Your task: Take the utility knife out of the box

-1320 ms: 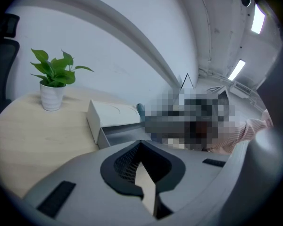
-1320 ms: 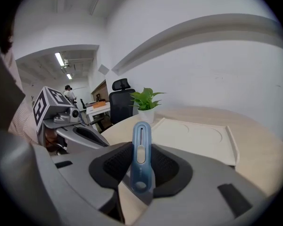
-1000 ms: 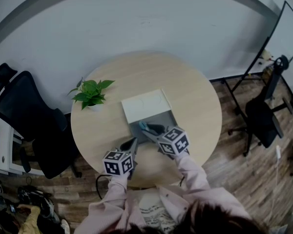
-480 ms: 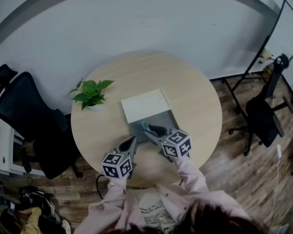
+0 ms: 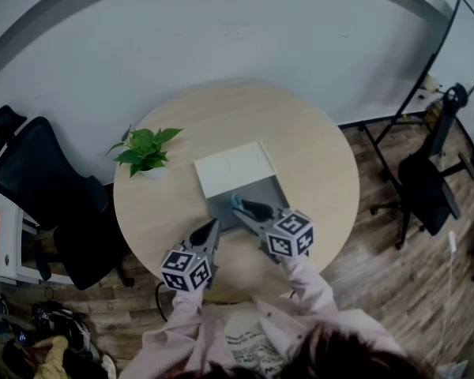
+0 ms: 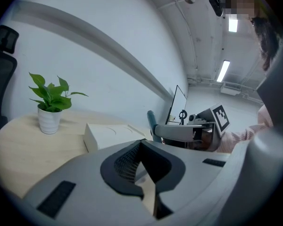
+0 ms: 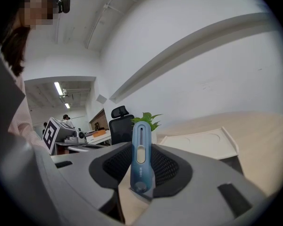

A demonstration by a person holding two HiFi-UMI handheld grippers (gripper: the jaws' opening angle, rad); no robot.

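Pinching the blue plastic utility knife (image 7: 140, 155) over the open grey box (image 5: 262, 189), the right gripper (image 5: 241, 206) hovers. The left gripper (image 5: 211, 229), at seven o'clock, is closed and empty. A green potted plant (image 5: 146, 151) stands apart at ten o'clock.

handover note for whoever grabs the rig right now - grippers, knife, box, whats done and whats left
Right gripper: shut on the blue utility knife, which stands upright between its jaws.
Left gripper: shut, empty, off the near left corner of the box.
Box: open on the round table, white lid lying behind it.
Done: knife gripped and held over the box's near edge.
Left: likely carry it clear of the box and set it on the table.
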